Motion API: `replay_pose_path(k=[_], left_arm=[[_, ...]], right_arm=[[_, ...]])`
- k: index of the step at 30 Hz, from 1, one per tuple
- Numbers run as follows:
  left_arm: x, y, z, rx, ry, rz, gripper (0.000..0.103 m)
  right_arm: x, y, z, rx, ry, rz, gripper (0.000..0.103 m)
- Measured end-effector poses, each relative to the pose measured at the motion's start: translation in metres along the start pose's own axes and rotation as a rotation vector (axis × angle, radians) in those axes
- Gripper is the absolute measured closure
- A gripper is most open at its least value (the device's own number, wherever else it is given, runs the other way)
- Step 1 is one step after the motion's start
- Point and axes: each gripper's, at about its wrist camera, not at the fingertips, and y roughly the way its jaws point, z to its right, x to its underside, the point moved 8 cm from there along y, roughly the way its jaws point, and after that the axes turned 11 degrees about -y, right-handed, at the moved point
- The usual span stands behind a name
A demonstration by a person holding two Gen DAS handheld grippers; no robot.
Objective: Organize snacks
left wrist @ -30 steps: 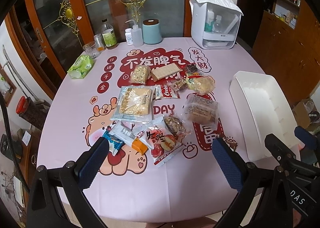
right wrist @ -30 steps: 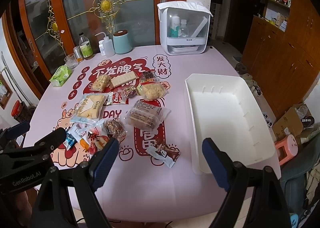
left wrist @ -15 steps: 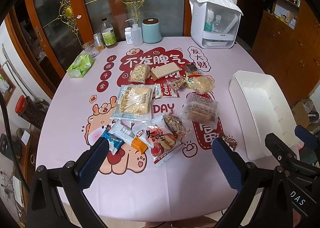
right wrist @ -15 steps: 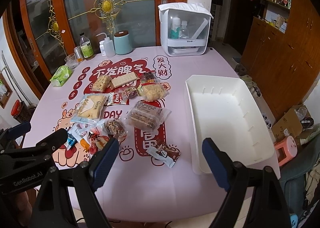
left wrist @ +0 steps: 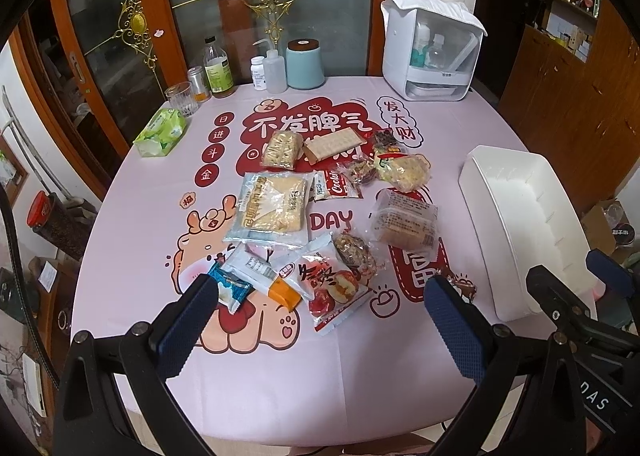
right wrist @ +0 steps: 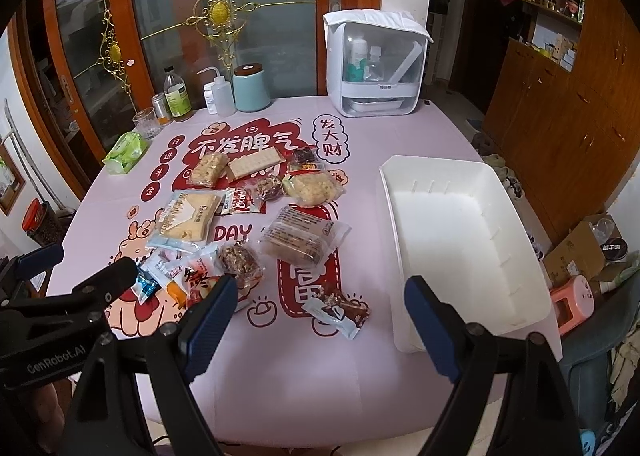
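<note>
Barely anything has shifted since a second ago: both views sit a touch differently, that's it, and none of the snacks has budged. My left gripper (left wrist: 320, 320) hangs over the near edge of the round table with the pink printed cloth (left wrist: 132, 216), blue-padded fingers spread wide, nothing between them. My right gripper (right wrist: 316, 316) is the same deal, wide apart and holding nothing.

The snacks lie loose mid-table: a big clear pack of square crackers (left wrist: 272, 208), a clear-wrapped brown cake pack (left wrist: 404, 222), a white pouch with red fruit print (left wrist: 332, 288) and a small blue wrapper (left wrist: 230, 290) close to my left finger. One brown-and-white chocolate bar wrapper (right wrist: 340, 308) sits apart, near the white rectangular plastic bin (right wrist: 516, 256) on the right side, which has no snacks in it.
</note>
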Motion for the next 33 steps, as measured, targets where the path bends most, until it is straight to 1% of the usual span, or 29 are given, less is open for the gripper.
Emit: replay_pose_path(k=[4, 5, 8, 11, 14, 17, 20, 24, 28, 33], left_arm=[[-0.006, -0.004, -0.006, -0.005, -0.006, 0.019, 0.001], [-0.012, -0.005, -0.017, -0.004, -0.015, 0.027, 0.001], [-0.024, -0.008, -0.032, 0.001, -0.033, 0.046, 0.001], [-0.034, -0.008, -0.045, -0.013, -0.041, 0.067, 0.001], [-0.041, -0.007, -0.059, 0.0, -0.054, 0.087, 0.001], [-0.046, 0.0, -0.073, 0.018, -0.056, 0.085, 0.001], [-0.048, 0.014, -0.088, 0.014, -0.043, 0.053, 0.001], [-0.047, 0.034, -0.111, 0.014, -0.05, 0.006, 0.001], [-0.043, 0.06, -0.133, 0.022, -0.056, -0.062, 0.001], [-0.032, 0.095, -0.157, 0.004, -0.04, -0.116, 0.001]], right_arm=[[-0.003, 0.001, -0.007, 0.003, -0.001, 0.004, 0.017], [-0.004, 0.001, -0.009, 0.004, -0.001, 0.004, 0.017], [-0.008, 0.003, -0.015, 0.004, -0.002, 0.003, 0.017], [-0.011, 0.004, -0.022, 0.005, -0.008, 0.003, 0.017], [-0.015, 0.008, -0.029, 0.004, -0.013, 0.001, 0.017], [-0.018, 0.014, -0.037, -0.011, -0.015, -0.009, 0.017], [-0.021, 0.024, -0.043, -0.023, -0.017, -0.023, 0.017], [-0.021, 0.044, -0.053, -0.048, -0.025, -0.058, 0.017], [-0.011, 0.07, -0.065, -0.099, -0.022, -0.13, 0.017], [0.003, 0.098, -0.087, -0.16, -0.058, -0.189, 0.017]])
